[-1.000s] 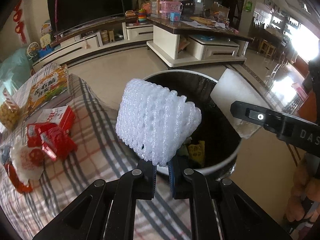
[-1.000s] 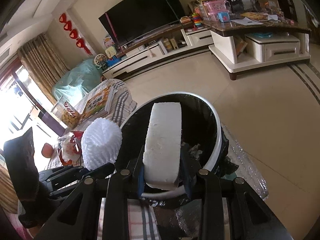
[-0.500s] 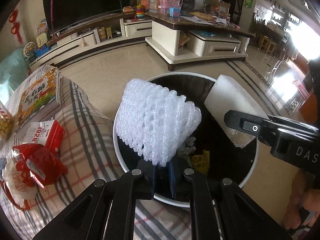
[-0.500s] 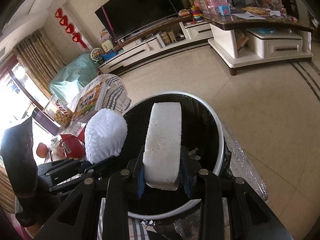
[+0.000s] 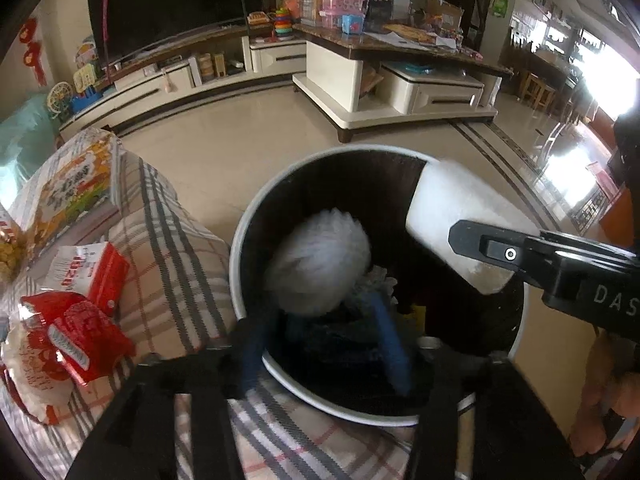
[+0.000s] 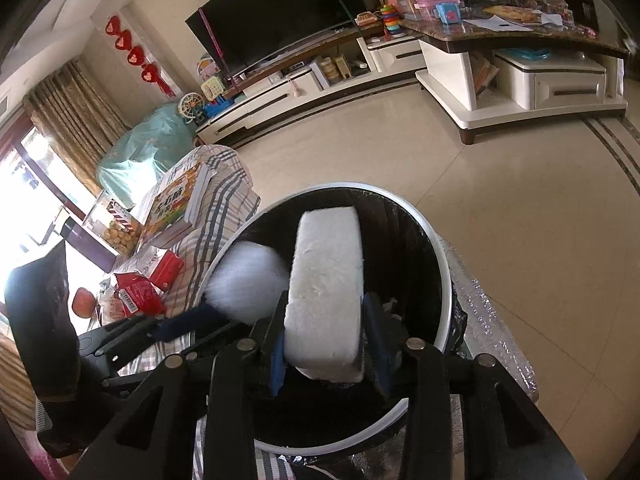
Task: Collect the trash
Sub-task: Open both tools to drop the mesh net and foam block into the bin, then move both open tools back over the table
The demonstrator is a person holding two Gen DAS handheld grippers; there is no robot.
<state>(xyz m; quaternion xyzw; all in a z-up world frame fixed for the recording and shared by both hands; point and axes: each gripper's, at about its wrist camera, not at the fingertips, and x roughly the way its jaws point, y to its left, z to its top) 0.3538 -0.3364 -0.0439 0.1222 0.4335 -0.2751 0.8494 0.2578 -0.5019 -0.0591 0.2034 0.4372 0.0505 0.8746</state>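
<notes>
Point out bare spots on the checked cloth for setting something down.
Free: grey-checked cloth between the red snack packets and the white-rimmed black bin. Crowded: its left edge, packets up to the orange picture book.
</notes>
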